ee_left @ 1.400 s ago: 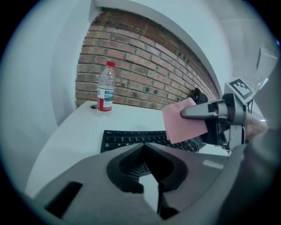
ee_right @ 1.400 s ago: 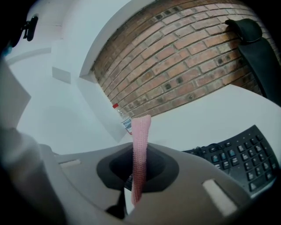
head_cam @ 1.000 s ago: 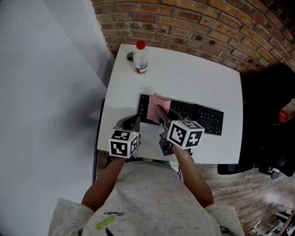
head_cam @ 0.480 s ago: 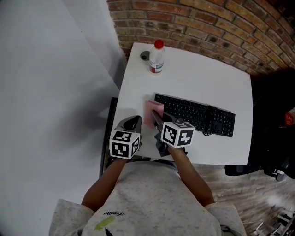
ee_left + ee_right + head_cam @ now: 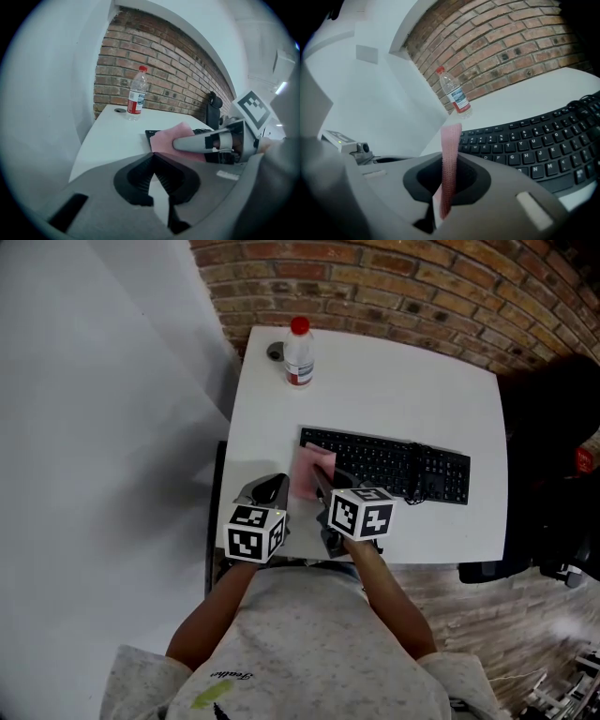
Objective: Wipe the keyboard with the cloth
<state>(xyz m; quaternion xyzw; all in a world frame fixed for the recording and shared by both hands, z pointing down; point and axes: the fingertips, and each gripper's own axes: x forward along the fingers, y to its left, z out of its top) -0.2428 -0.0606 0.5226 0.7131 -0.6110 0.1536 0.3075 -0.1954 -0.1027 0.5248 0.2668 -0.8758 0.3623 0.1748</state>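
Note:
A black keyboard (image 5: 394, 463) lies across the white table (image 5: 394, 390), also seen in the right gripper view (image 5: 534, 145). My right gripper (image 5: 320, 476) is shut on a pink cloth (image 5: 309, 468), which hangs at the keyboard's left end. In the right gripper view the cloth (image 5: 450, 150) stands edge-on between the jaws of the right gripper (image 5: 449, 161). My left gripper (image 5: 273, 487) hovers near the table's front left edge, left of the cloth; its jaws are shut and empty (image 5: 152, 157). The left gripper view shows the cloth (image 5: 166, 137) beside the right gripper's finger (image 5: 197, 142).
A clear water bottle with a red cap (image 5: 298, 352) stands at the table's far left, a small round lid (image 5: 274, 352) beside it. A brick wall (image 5: 422, 287) runs behind the table. A dark chair (image 5: 553, 465) stands to the right.
The right gripper has drawn the cloth from over the keyboard's left keys to its left end. The left gripper has stayed put. The head view has shifted a little.

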